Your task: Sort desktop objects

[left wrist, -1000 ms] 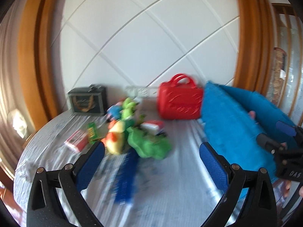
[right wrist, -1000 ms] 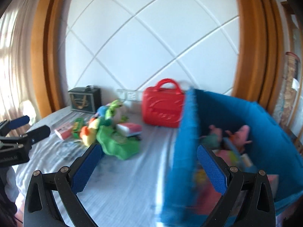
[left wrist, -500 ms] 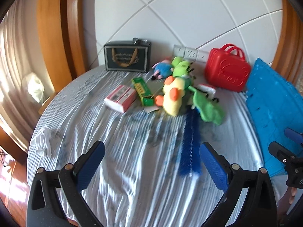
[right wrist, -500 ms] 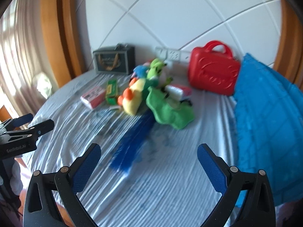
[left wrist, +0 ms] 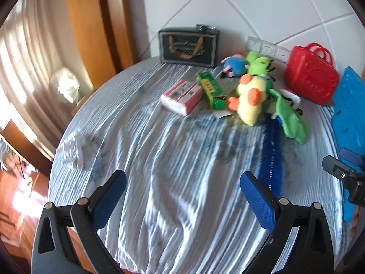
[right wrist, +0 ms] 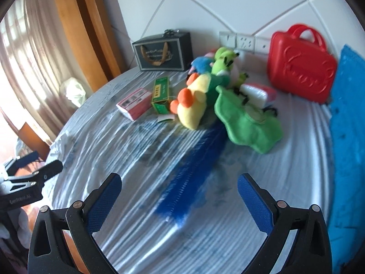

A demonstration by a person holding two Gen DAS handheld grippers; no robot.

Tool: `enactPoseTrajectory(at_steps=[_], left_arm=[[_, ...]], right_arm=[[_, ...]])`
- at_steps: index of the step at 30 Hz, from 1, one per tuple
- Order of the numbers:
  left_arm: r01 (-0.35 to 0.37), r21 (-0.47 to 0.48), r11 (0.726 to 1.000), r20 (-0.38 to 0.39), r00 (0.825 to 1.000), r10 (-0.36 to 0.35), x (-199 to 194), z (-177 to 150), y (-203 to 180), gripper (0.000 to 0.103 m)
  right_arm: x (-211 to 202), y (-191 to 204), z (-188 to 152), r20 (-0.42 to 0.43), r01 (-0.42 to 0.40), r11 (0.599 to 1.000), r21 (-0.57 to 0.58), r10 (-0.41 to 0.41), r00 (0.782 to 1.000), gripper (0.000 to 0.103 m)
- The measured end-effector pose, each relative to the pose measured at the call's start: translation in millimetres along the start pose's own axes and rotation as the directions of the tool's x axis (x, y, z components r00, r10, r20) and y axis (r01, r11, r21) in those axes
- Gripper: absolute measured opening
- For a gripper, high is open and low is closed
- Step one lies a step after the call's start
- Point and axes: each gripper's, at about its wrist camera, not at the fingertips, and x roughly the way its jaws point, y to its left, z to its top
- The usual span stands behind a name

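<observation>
Tongs, left [left wrist: 182, 196] and right [right wrist: 179, 196]: both spread wide, holding nothing, above the near cloth. Changed over the last second: both views have swung off the blue bin and wall, down onto the table [left wrist: 159, 182]; judged a return for the next pick.
Bin [right wrist: 349, 123]: right edge of table, blue.
Case [right wrist: 301, 64]: red, at the wall, beside the bin.
Box [left wrist: 188, 45]: dark, at the wall.
Brush [right wrist: 194, 173]: blue, nearest right tongs, clear cloth on both sides.
Plush pile [right wrist: 205, 91]: touching brush tip; crowded.
Packs, red [left wrist: 181, 97] and green [left wrist: 211, 89]: left of pile.
Tissue [left wrist: 73, 148]: near left rim; drop-off close.
</observation>
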Motion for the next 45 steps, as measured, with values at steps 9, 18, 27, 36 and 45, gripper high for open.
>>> enactPoseTrajectory(at_steps=[9,18,27,36,45], left_arm=[[-0.004,-0.041,0.999,-0.031,1.0,0.003,39.8,20.4,55.6,0.101],[0.094,0.021,0.995,-0.075,0.993,-0.092,111.9,69.2,94.3,0.101],[0.125,0.14,0.982,-0.098,0.989,-0.112,201.7,143.1,64.0,0.101],[0.157,0.266,0.951,-0.19,0.976,-0.108,298.2,184.4,3.0,0.101],[0.214,0.232,0.949,-0.293,0.946,-0.142,363.1,181.8,-0.4,0.101]], right_arm=[[53.3,19.0,10.5,-0.107,0.047,0.996,0.077,-0.039,0.994,0.103],[88.3,62.6,42.9,-0.045,0.046,0.991,0.129,-0.04,0.998,0.103],[143.5,75.4,105.9,-0.058,0.154,0.985,0.072,-0.15,0.987,0.103],[211.2,66.6,177.0,-0.059,0.19,0.982,-0.006,-0.19,0.98,0.103],[283.2,73.4,199.1,-0.123,0.196,0.979,-0.061,-0.202,0.972,0.103]])
